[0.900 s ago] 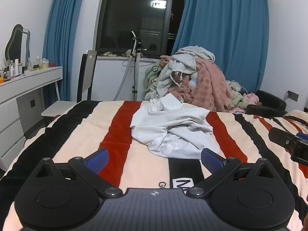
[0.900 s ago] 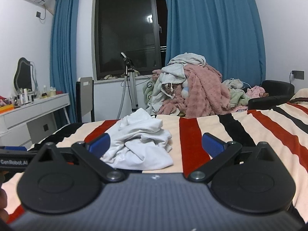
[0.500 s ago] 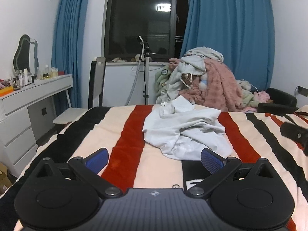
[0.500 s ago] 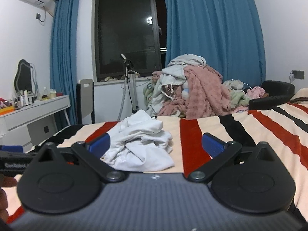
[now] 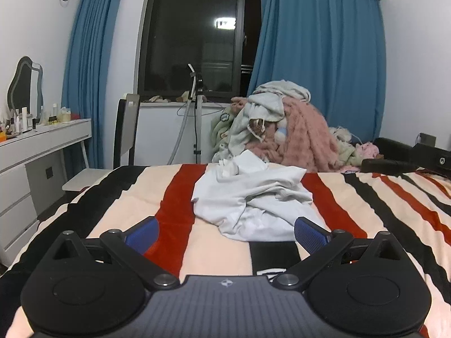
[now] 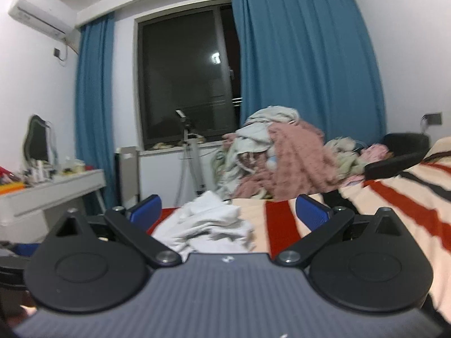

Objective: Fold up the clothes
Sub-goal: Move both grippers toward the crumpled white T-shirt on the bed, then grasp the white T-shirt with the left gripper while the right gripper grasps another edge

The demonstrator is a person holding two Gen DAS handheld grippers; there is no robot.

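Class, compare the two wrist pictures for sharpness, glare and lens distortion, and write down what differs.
Left wrist view: sharp; the white garment shows crisp folds, a lamp reflection glares in the dark window, and the blue curtains bow outward. Right wrist view: smeared throughout, so the garment and the pink blanket pile look soft, with the same fisheye bending.

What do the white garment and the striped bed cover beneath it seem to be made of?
White garment: thin, matte woven or knit fabric, probably cotton-like; it lies crumpled in soft, sharp creases. Striped bed cover: plush, fleece-like blanket; its surface looks fuzzy with slight sheen, though the fibre cannot be told.
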